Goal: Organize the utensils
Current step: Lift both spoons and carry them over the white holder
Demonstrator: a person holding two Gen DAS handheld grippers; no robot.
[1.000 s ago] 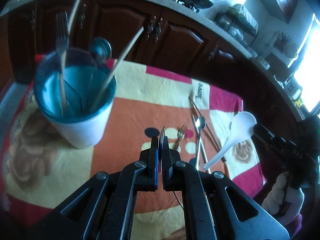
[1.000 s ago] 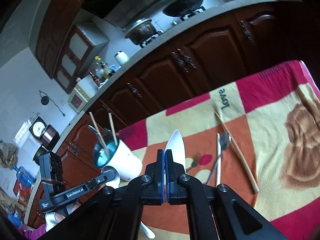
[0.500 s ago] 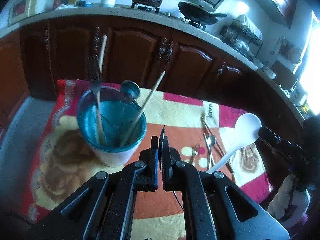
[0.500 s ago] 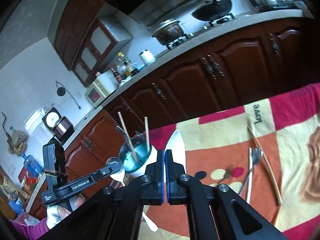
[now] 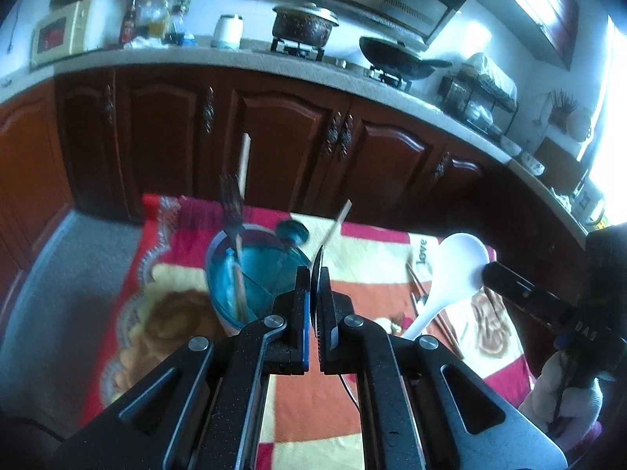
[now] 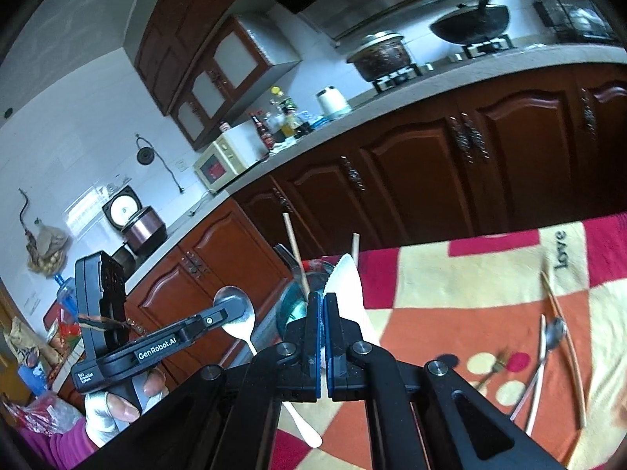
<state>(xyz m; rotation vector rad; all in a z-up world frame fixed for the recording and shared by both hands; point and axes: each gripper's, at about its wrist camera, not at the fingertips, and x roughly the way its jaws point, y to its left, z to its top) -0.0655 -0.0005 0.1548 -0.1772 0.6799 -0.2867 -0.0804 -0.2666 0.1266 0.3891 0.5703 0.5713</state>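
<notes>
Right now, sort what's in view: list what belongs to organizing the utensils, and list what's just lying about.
For the job:
- blue cup holding a fork and chopsticks
- white spoon, held by the right gripper
- metal spoon, held by the left gripper
- spoon and chopstick loose on the cloth

Lying about:
- microwave
- bottles
- pot
- wok

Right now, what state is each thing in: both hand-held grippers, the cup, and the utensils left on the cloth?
Left hand-held gripper: shut on a metal spoon.
Right hand-held gripper: shut on a white spoon.
Cup: upright on the cloth, holding a fork, two chopsticks and a spoon.
Loose chopsticks: flat on the cloth.
Loose spoon: flat beside them.
Small fork: flat on the cloth.
</notes>
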